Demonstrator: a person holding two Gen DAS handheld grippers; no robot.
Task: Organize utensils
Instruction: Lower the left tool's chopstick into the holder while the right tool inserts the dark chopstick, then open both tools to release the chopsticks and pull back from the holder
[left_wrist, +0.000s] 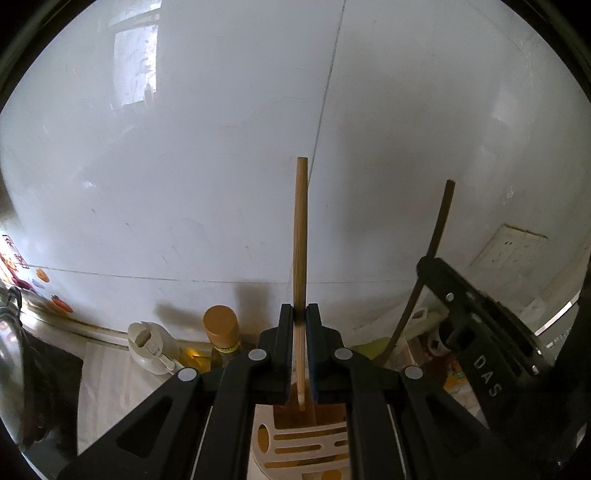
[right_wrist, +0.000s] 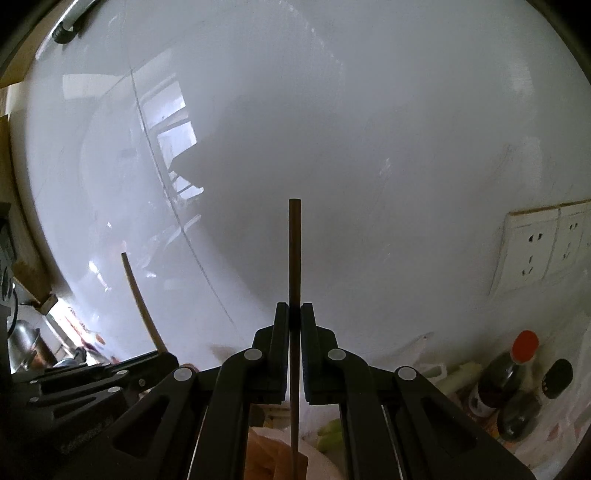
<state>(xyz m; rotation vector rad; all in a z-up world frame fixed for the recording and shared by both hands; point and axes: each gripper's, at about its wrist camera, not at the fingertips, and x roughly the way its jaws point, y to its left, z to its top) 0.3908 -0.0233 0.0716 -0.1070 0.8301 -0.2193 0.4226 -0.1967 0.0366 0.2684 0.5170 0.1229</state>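
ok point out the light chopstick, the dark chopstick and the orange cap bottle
light chopstick (left_wrist: 300, 236), left wrist view, mid shaft above the left tongs
dark chopstick (right_wrist: 294, 254), right wrist view, mid shaft above the right tongs
orange cap bottle (left_wrist: 221, 325), left wrist view, on its cap

Left gripper (left_wrist: 299, 317): black frame, pale grey round rivets, clamped on a light tan wooden stick (left_wrist: 300, 236). Right gripper (right_wrist: 294, 317): same black and grey, clamped on a dark brown stick (right_wrist: 294, 258). Wall (left_wrist: 184, 166): glossy white tile with thin grey seams. Utensil holder (left_wrist: 295, 446): cream with slotted cut-outs showing amber inside. Bottle cap (left_wrist: 221, 321): mustard yellow. Second bottle (right_wrist: 506, 373): dark contents, orange-red cap. Wall socket (right_wrist: 532, 247): white, possibly yellowed at the edges.
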